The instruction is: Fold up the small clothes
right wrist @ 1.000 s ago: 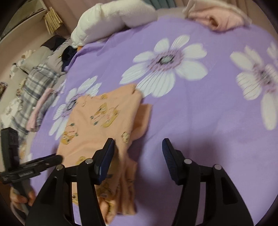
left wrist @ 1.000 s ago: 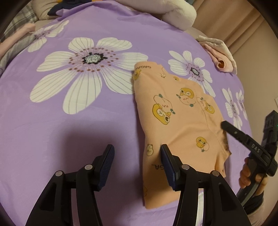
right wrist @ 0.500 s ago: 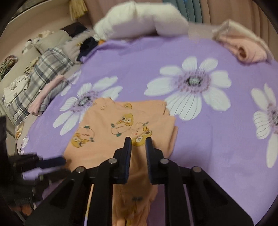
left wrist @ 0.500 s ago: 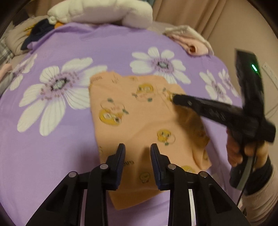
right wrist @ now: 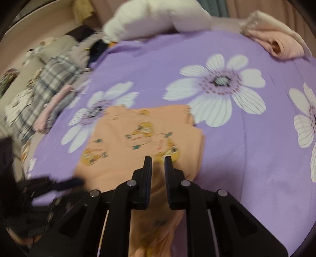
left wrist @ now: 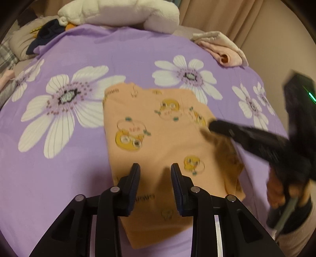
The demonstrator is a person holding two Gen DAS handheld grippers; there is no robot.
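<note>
orange garment [left wrist: 158,138] pinched in right claw [right wrist: 158,158], beneath left claw [left wrist: 155,168].

white plush [left wrist: 122,11] lies beyond flowered purple sheet [left wrist: 79,168]

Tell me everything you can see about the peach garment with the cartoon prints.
The peach garment looks like soft knit cotton, printed with yellow cartoon characters and small lettering. It lies partly folded on the purple flowered bedsheet, far edge flat. The left gripper and right gripper each pinch its near edge, lifting bunched cloth.
</note>
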